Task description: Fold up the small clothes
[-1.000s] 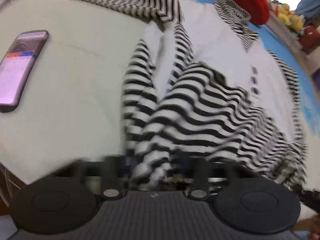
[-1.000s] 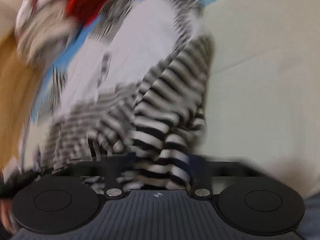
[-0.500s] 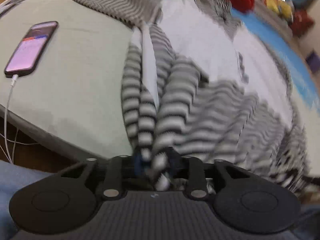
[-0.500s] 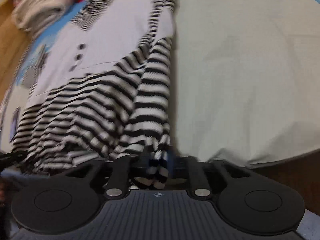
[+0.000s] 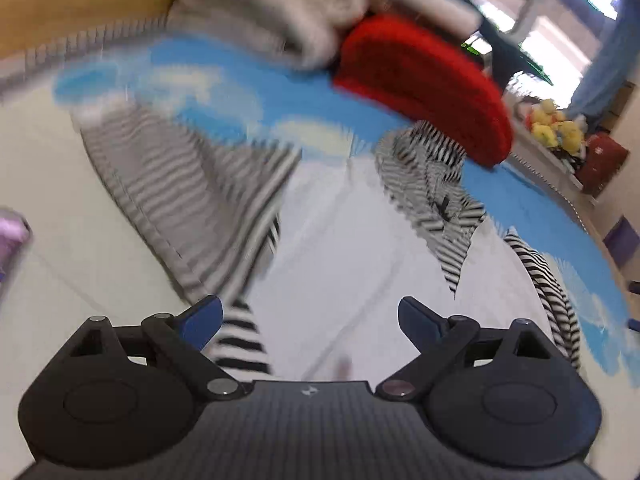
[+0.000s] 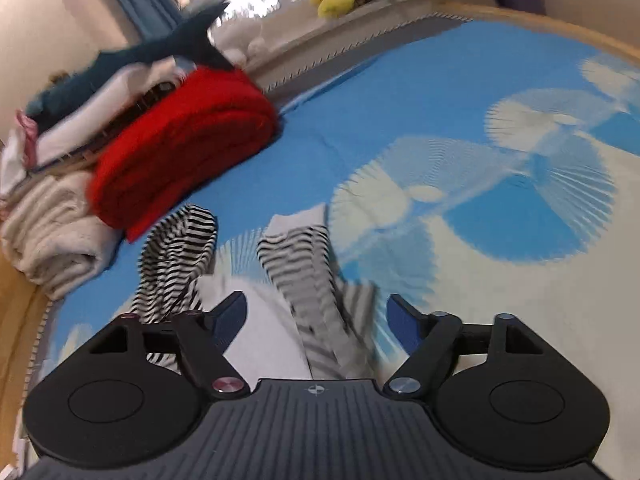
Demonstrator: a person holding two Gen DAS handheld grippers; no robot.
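A small black-and-white striped garment with a plain white front [image 5: 340,248] lies on the bed, its striped collar [image 5: 428,184] toward the far end. One striped sleeve [image 5: 188,200] spreads to the left. My left gripper [image 5: 310,318] hovers over the white front, jaws opening, cloth beneath them but nothing pinched. In the right wrist view the same garment [image 6: 304,280] lies bunched below my right gripper [image 6: 316,320], whose jaws are also opening and press on nothing. Both views are motion-blurred.
A folded red blanket [image 6: 180,152] and a stack of folded towels [image 6: 52,232] sit at the head of the blue-and-white bedsheet [image 6: 500,184]. A dark plush shark [image 6: 160,48] tops the pile. A phone's edge [image 5: 12,240] shows at far left. Yellow toys [image 5: 556,128] line the sill.
Both grippers let go of the striped hem they were pinching and opened wide. Both swung up and forward over the garment toward the collar end; the phone slid to the frame's edge.
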